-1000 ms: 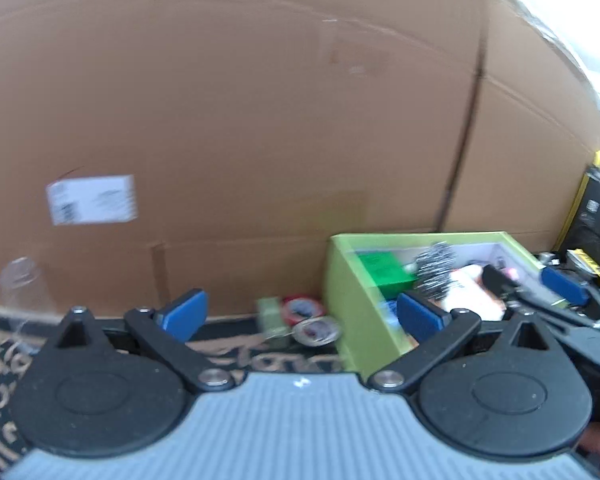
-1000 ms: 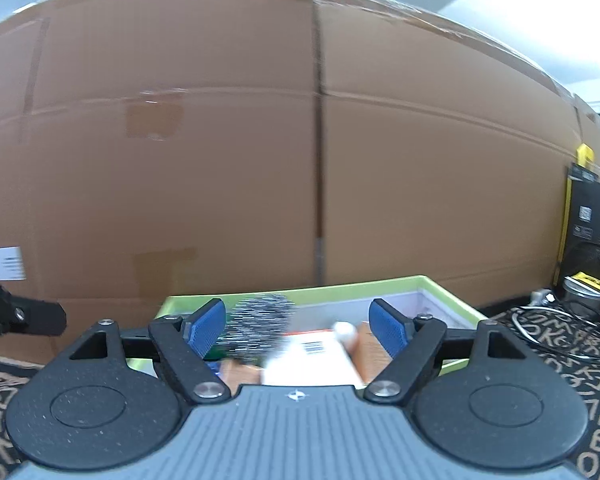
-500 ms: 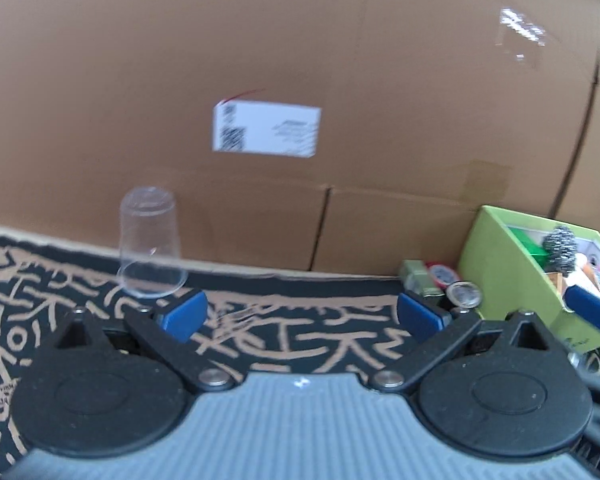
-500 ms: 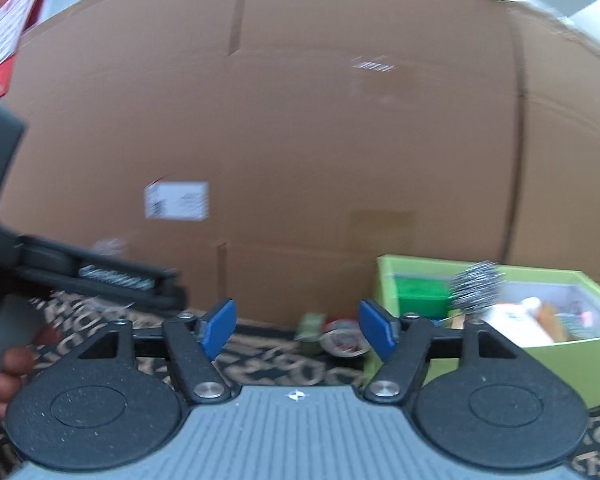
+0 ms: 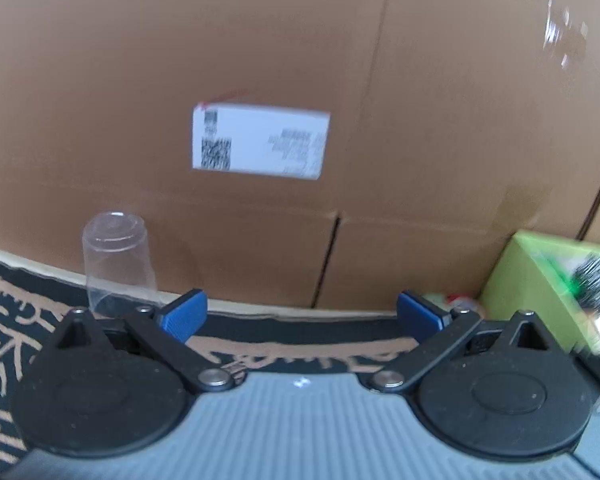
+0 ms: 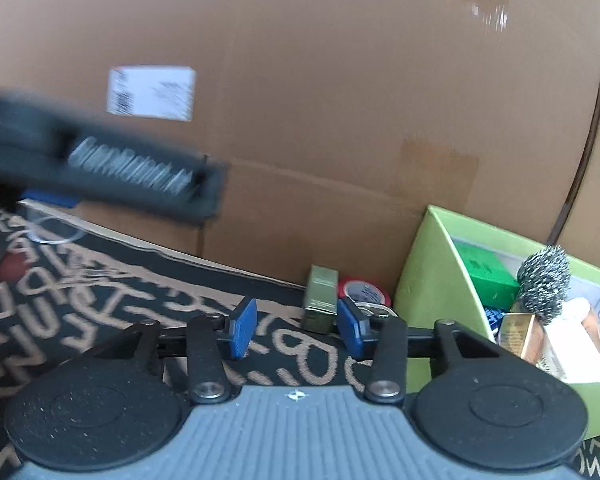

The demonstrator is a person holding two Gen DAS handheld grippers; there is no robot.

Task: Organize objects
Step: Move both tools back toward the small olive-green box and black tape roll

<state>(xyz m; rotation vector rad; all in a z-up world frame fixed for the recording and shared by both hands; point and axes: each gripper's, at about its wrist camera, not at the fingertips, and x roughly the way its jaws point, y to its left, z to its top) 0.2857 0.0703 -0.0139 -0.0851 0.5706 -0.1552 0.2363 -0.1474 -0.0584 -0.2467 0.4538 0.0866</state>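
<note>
Your left gripper (image 5: 302,316) hangs low over the patterned mat (image 5: 12,320) with its blue pads (image 5: 184,314) spread wide and nothing between them. Just past the left pad stands a clear plastic cup (image 5: 116,264), upside down on the mat and close against the cardboard behind it; the pad sits beside the cup, and you cannot tell from this view whether they touch. Off to the right edge, blurred, is the corner of the green box (image 5: 516,280).

Your right gripper (image 6: 296,328) also holds nothing; its blue pads (image 6: 242,328) are partly drawn in, with a clear gap left between them. Just beyond the right pad a small olive-gold box (image 6: 320,298) stands upright on the mat (image 6: 100,292), and right beside it lies a red roll of tape (image 6: 362,290) with a round metal lid (image 6: 374,312) in front of it. To the right of these sits the green box (image 6: 428,280), open at the top and packed: a dark green carton (image 6: 486,272), a steel wire scrubber (image 6: 544,284) and a few other packets, too crowded to name.

At the far left your left gripper (image 6: 100,164) crosses this view, blurred.

Behind everything rises a large cardboard wall (image 5: 380,60) bearing a white shipping label (image 5: 260,144).
</note>
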